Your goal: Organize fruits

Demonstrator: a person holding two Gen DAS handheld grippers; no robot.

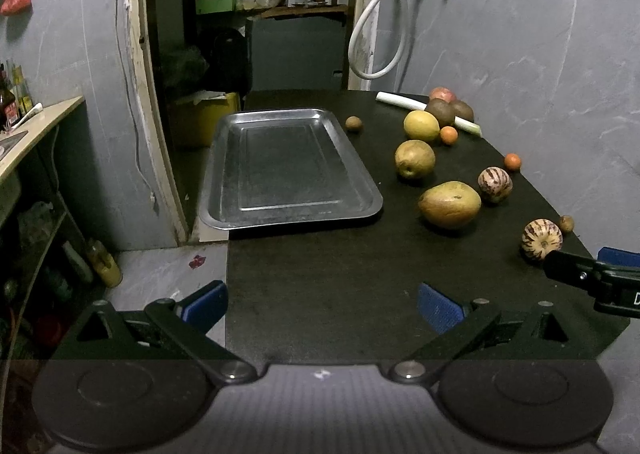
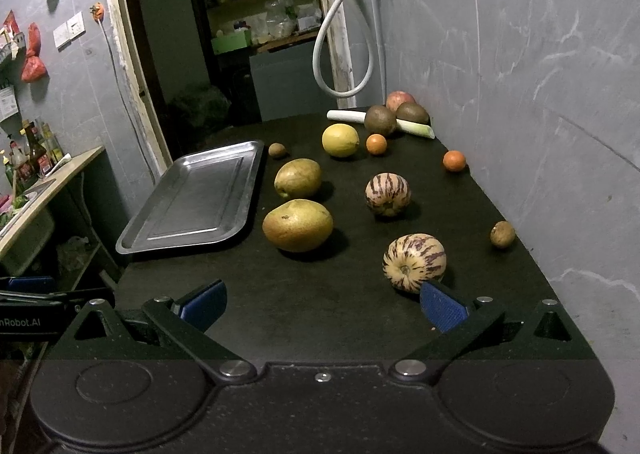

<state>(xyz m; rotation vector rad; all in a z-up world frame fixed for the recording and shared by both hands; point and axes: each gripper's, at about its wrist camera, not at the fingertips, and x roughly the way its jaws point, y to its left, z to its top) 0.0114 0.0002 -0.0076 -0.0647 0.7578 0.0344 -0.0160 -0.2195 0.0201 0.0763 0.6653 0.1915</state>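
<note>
An empty metal tray [image 1: 288,166] [image 2: 192,198] lies on the left part of a black table [image 1: 340,274]. Fruits are scattered to its right: a mango [image 1: 449,204] [image 2: 297,225], a pear [image 1: 414,159] [image 2: 298,178], a lemon [image 1: 421,126] [image 2: 340,140], two striped melons [image 2: 414,262] [image 2: 387,195], small oranges [image 2: 454,161] and kiwis [image 2: 380,120]. My left gripper [image 1: 322,304] is open over the near table edge, holding nothing. My right gripper [image 2: 324,304] is open too, its right finger [image 2: 442,310] just in front of the nearest striped melon.
A leek piece [image 2: 380,122] and a reddish apple [image 2: 400,99] lie at the far end by the grey wall. A white hose [image 2: 344,50] hangs beside a doorway. A counter with bottles [image 2: 36,154] stands at the left, with floor between it and the table.
</note>
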